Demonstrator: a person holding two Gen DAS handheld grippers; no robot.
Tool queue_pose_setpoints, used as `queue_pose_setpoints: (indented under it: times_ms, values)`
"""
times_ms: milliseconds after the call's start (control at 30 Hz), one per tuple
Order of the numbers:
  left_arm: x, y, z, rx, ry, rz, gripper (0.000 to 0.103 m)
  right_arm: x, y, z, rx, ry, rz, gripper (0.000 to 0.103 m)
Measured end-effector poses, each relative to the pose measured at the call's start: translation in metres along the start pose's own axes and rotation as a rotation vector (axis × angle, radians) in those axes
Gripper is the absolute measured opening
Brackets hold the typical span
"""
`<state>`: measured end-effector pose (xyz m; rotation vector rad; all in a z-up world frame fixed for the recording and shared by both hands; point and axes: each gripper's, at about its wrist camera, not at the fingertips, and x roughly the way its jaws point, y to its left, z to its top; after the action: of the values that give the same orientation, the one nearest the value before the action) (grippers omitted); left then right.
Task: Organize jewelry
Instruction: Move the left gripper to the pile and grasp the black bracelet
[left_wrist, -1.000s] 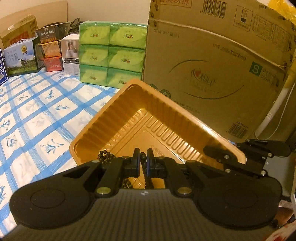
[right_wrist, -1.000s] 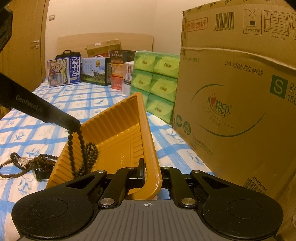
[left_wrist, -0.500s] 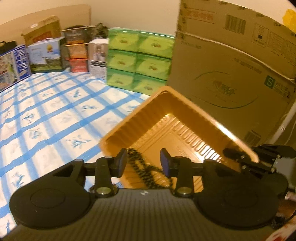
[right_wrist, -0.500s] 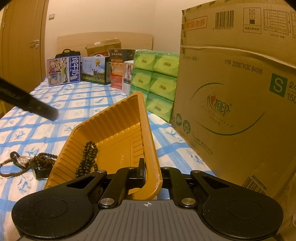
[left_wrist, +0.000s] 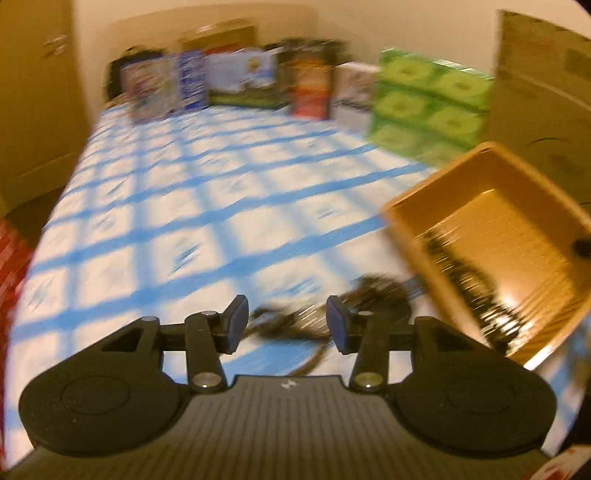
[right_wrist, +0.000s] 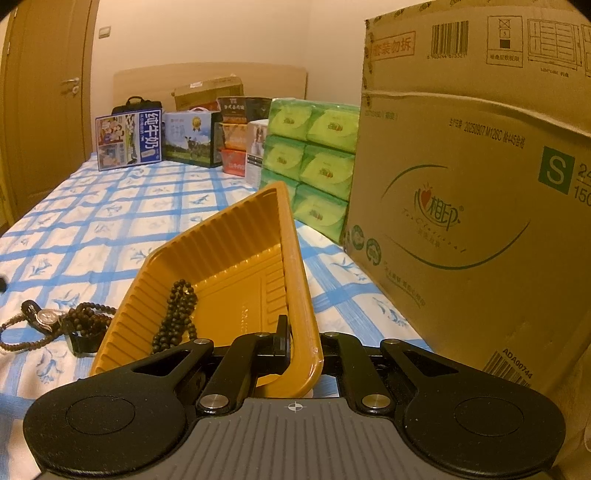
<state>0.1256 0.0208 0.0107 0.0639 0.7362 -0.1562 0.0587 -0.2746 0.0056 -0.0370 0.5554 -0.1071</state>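
Observation:
An orange plastic tray (right_wrist: 229, 258) rests tilted on the blue-checked bedsheet. My right gripper (right_wrist: 304, 345) is shut on the tray's near rim. A dark bead bracelet (right_wrist: 177, 317) lies inside the tray; it also shows in the blurred left wrist view (left_wrist: 465, 280). My left gripper (left_wrist: 283, 325) is open and empty above a pile of jewelry (left_wrist: 332, 306) on the sheet left of the tray (left_wrist: 491, 221). In the right wrist view that pile is a wristwatch (right_wrist: 44, 317), brown bead strings (right_wrist: 86, 319) and a black strap.
A large cardboard box (right_wrist: 472, 206) stands close on the right. Green tissue packs (right_wrist: 314, 162) and several cartons (right_wrist: 129, 138) line the far end of the bed. A wooden door (right_wrist: 44, 110) is at the left.
My left gripper opened, dropped the dark bracelet into the tray, and swung left toward the jewelry pile on the sheet. The right gripper has kept still on the tray rim.

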Motion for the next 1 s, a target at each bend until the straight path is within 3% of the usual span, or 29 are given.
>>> queue_pose_setpoints:
  times_ms: [200, 400, 533, 833, 900, 1000]
  values:
    - [0.003, 0.035, -0.039, -0.030, 0.055, 0.092, 0.043, 0.000, 0.000, 0.000, -0.007, 0.000, -0.001, 0.006]
    - [0.013, 0.044, -0.056, -0.053, 0.085, 0.094, 0.043, 0.000, 0.002, 0.000, -0.013, 0.006, -0.008, 0.006]
    - [0.021, 0.042, -0.054, -0.059, 0.069, 0.084, 0.042, 0.000, 0.003, 0.001, -0.020, 0.008, -0.012, 0.006]
    - [0.057, 0.014, -0.031, 0.130, 0.022, 0.019, 0.041, 0.001, 0.002, 0.000, -0.023, 0.012, -0.015, 0.005]
    - [0.066, 0.012, -0.027, 0.144, 0.032, 0.015, 0.032, 0.001, 0.001, 0.000, -0.023, 0.013, -0.016, 0.005]
    - [0.074, 0.013, -0.021, 0.122, 0.032, 0.005, 0.027, 0.002, 0.001, 0.000, -0.024, 0.015, -0.016, 0.005]
